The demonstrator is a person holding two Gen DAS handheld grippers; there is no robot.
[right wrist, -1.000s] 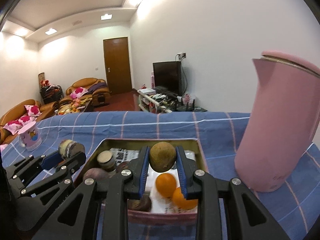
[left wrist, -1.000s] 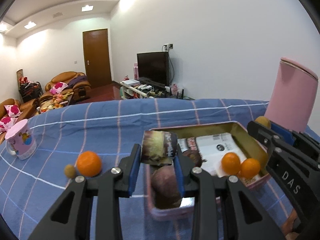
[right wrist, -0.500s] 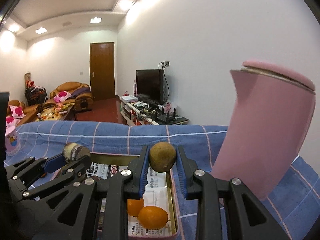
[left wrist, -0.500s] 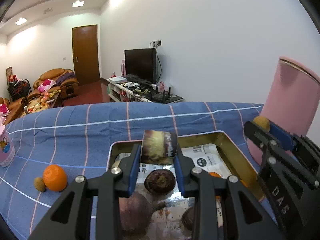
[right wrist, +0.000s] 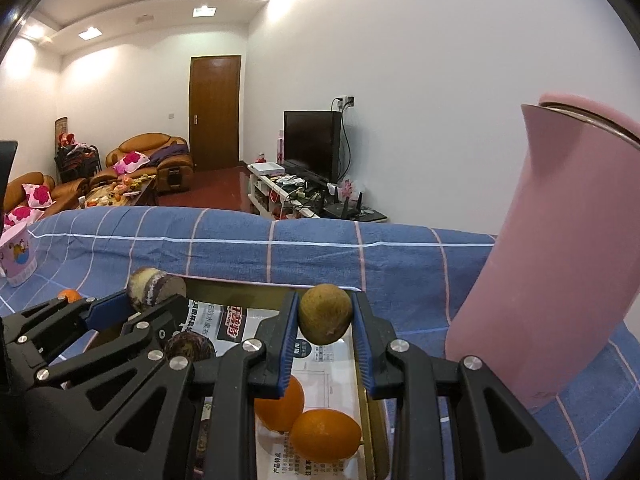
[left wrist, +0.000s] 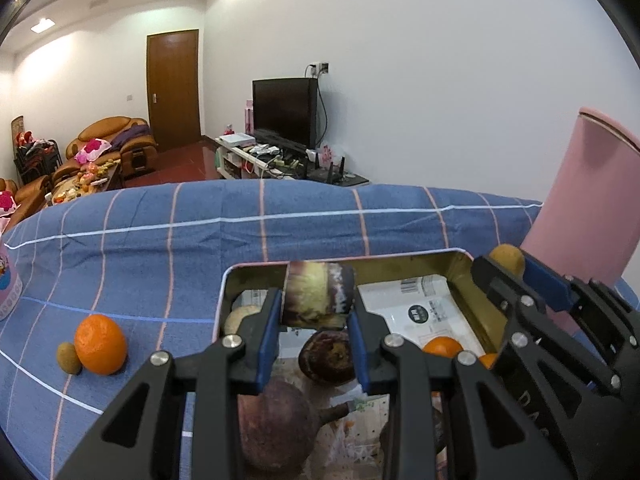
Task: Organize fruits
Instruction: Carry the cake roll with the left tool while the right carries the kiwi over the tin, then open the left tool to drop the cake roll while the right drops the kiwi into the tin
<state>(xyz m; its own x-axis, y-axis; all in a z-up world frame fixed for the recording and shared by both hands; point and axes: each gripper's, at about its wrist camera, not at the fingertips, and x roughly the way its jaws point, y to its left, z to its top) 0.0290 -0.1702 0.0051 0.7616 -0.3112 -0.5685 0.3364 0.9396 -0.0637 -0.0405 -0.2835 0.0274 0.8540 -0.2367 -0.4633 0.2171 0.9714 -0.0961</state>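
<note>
Both hands are loaded above the tin tray (left wrist: 466, 264): the left hand-held gripper (left wrist: 316, 320) is closed on a cut, purple-skinned piece of fruit (left wrist: 318, 294) over the tray's far left part, and the right hand-held gripper (right wrist: 326, 334) is closed on a small brown kiwi-like fruit (right wrist: 326, 313) near the tray's far right wall, close beside the pink jug (right wrist: 560, 264). The step in hand looks like setting each fruit down with its own kind — dark purple fruits (left wrist: 328, 354) lie below the left jaws, two oranges (right wrist: 324, 434) below the right. To do it well, lower each gripper until the fruit is nearly on the paper lining (left wrist: 416, 312) before opening, since both fruits are rounded and may roll. Keep the right one off the jug and the tray rim. An orange (left wrist: 100, 345) and a small brown fruit (left wrist: 69, 357) are not yet in the tray, lying together on the blue checked cloth of the table (left wrist: 160, 264) to its left.
</note>
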